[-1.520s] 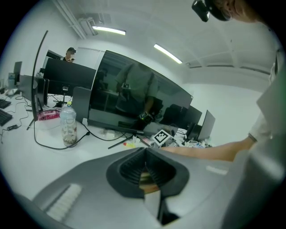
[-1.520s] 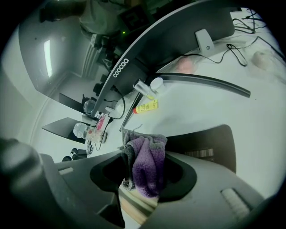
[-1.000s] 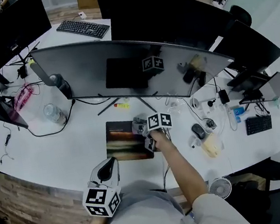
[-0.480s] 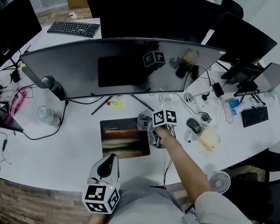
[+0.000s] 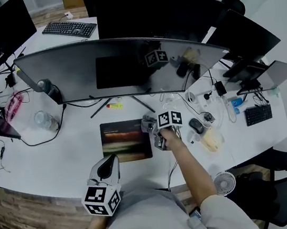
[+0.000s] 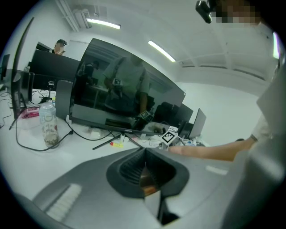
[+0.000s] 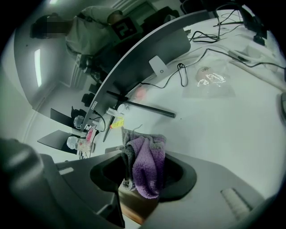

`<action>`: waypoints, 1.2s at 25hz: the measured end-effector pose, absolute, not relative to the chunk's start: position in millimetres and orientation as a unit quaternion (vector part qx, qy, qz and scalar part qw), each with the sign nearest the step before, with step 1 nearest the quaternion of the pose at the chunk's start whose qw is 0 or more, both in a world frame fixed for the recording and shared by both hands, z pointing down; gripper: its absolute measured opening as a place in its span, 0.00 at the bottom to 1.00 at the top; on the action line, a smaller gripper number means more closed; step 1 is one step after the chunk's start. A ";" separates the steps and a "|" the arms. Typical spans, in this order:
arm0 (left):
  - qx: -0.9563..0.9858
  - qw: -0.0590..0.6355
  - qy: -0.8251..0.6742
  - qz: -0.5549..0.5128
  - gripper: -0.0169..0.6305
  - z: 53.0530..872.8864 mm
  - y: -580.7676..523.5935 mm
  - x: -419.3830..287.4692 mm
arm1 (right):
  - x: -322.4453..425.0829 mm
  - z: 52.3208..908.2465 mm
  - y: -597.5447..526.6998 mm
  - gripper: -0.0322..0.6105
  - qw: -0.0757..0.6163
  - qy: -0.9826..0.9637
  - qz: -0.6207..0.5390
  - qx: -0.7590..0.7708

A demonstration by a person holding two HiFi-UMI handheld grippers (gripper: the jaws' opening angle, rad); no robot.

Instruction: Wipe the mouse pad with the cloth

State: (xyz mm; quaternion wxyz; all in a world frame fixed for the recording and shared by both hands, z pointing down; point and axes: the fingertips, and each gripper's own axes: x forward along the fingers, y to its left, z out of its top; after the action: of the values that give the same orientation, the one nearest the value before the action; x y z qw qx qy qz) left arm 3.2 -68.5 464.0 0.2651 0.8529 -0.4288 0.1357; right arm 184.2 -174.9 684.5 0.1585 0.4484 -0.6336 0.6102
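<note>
The dark mouse pad (image 5: 123,140) lies on the white desk (image 5: 59,156) in front of the curved monitor. My right gripper (image 5: 156,134) is at the pad's right edge, shut on a purple and grey cloth (image 5: 146,125). In the right gripper view the cloth (image 7: 146,165) hangs bunched between the jaws of the right gripper (image 7: 144,156). My left gripper (image 5: 105,170) hovers near the desk's front edge, below the pad. In its own view the left gripper (image 6: 144,154) is shut with nothing held.
A wide curved monitor (image 5: 120,66) stands behind the pad, its stand legs spread on the desk. A yellow marker (image 5: 112,106) lies by the legs. A mouse (image 5: 196,126) and cables sit to the right, a bottle (image 5: 43,121) at left, a small fan (image 5: 224,183) near the front.
The right gripper with the cloth has slid slightly rightward, from over the pad's right part to its right edge. The left gripper has stayed in place.
</note>
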 end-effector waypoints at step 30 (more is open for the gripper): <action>0.870 0.255 -0.405 0.115 0.03 454.8 -72.6 -39.6 | 161.1 666.1 -132.5 0.35 0.163 -0.629 0.597 0.470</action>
State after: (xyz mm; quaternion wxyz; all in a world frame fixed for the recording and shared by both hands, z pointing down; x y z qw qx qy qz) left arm -39.6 -72.6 454.8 0.2550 0.8704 -0.4050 0.1152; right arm 161.1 -132.5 666.1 0.1634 0.4696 -0.6295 0.5971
